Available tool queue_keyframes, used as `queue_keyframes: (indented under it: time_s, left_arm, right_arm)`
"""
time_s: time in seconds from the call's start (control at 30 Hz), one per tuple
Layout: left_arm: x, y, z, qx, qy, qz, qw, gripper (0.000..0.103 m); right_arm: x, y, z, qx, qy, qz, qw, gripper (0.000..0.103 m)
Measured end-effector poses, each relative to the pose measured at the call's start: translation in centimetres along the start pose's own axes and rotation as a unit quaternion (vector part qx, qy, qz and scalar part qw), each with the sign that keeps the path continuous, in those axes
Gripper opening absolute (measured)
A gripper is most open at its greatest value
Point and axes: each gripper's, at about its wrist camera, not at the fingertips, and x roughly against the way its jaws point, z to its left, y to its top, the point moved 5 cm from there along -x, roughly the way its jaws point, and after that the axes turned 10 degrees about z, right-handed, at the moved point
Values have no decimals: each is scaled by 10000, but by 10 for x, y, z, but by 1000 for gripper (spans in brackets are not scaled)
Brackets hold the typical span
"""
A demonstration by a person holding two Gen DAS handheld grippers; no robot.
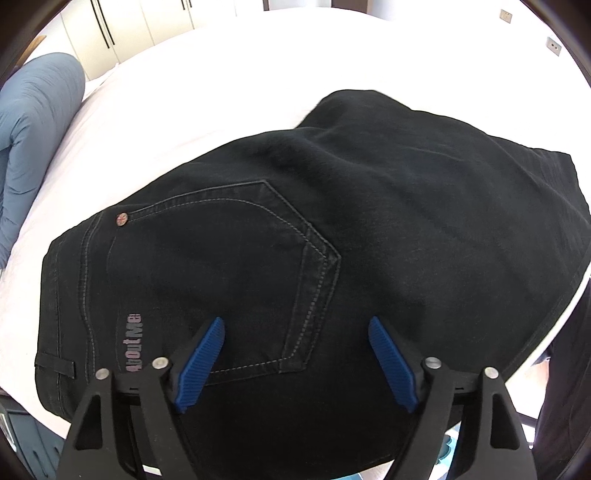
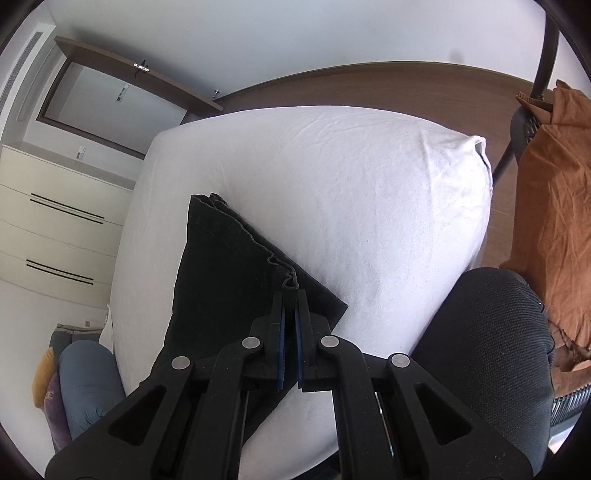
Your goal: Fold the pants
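Two grippers work over one pair of black pants on a bed. The left gripper (image 1: 295, 363) stands wide apart, its blue pads (image 1: 201, 363) spread above the seat of the pants (image 1: 332, 221) with nothing pinched between them; whether the pads brush the cloth cannot be told. Just beyond that gripper lies a back pocket (image 1: 240, 258) with pale stitching, a small copper rivet (image 1: 121, 219) at its corner, and a printed label (image 1: 133, 341) beside the waistband edge. The pants lie in a folded heap on the white sheet (image 1: 221, 74). A blue pillow (image 1: 33, 129) sits at the left edge, with white cupboards (image 1: 122, 26) behind.

The right gripper (image 2: 290, 295) is clamped narrow on a bunched hem edge of the pants (image 2: 229, 266), the cloth gathered in small pleats right at its fingertips. From there the dark fabric stretches away across the sheet (image 2: 351, 184). A black mesh chair (image 2: 491, 332) stands at the right, orange cloth (image 2: 554, 184) beyond it, and white drawers (image 2: 66, 221) at the left.
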Motion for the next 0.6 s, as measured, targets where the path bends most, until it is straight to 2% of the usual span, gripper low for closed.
queue_keyframes:
  time_s: [0.13, 0.27, 0.33, 0.5, 0.53, 0.57, 0.6]
  left_arm:
    - [-5, 0, -5, -113, 88, -24, 9999, 87]
    - [-9, 0, -3, -4, -4, -43, 10000, 89]
    - [-11, -1, 0, -7, 14, -62, 10000, 94]
    - [-15, -5, 13, 138, -34, -104, 9998, 98]
    - [-15, -5, 15, 142, -24, -120, 9998, 98]
    - [-16, -6, 16, 147, -18, -137, 9998, 99]
    - [-16, -6, 18, 158, -21, -149, 9998, 99]
  right_arm:
    - [-5, -3, -7, -59, -102, 56, 9999, 2]
    - [-7, -4, -9, -112, -50, 52, 9999, 2]
    - [-6, -6, -10, -73, -14, 89, 9999, 3]
    - [-1, -7, -23, -207, 443, 279, 9984, 5]
    - [5, -7, -26, -221, 262, 233, 9991, 9]
    - [12, -7, -29, -205, -29, 162, 9997, 19]
    - [21, -7, -31, -195, -224, 50, 9995, 20]
